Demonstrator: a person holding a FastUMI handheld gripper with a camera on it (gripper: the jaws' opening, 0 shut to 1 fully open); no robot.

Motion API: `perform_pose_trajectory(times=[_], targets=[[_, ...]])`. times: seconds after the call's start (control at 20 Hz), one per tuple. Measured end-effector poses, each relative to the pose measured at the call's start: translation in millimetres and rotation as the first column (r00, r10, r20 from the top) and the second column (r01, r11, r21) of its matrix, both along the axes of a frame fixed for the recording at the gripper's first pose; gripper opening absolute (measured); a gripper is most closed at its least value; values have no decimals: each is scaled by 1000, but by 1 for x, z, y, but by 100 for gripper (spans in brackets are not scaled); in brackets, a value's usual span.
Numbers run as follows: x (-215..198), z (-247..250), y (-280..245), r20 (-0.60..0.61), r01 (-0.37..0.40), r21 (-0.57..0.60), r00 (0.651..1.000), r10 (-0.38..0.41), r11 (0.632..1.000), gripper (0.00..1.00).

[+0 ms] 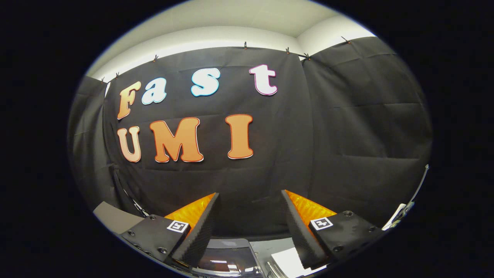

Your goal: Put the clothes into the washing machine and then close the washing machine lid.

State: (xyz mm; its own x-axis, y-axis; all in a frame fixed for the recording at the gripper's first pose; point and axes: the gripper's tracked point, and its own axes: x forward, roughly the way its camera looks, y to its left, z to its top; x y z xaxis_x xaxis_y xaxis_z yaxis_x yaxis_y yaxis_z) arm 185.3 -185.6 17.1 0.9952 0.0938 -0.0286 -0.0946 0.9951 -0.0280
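Note:
My gripper (250, 193) is held high and points at the booth's black cloth wall. Its two fingers stand wide apart with nothing between them. Below the gap between the fingers lies a dark, glossy curved surface (227, 262), possibly the washing machine's top or lid, though too little shows to be sure. A white flat piece (289, 262) lies next to it, just under the right finger. No clothes can be made out.
The black cloth wall (347, 135) spans the whole front and wraps round both sides. A grey surface corner (112, 216) lies beyond the left finger. A thin pale rod or cable (413, 197) rises at the far right. White ceiling above.

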Motion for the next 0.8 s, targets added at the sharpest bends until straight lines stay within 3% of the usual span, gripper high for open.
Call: perform_pose_trajectory(times=[0.8], targets=[[26, -10, 29, -25, -29, -1, 999, 28, 1000, 99]])
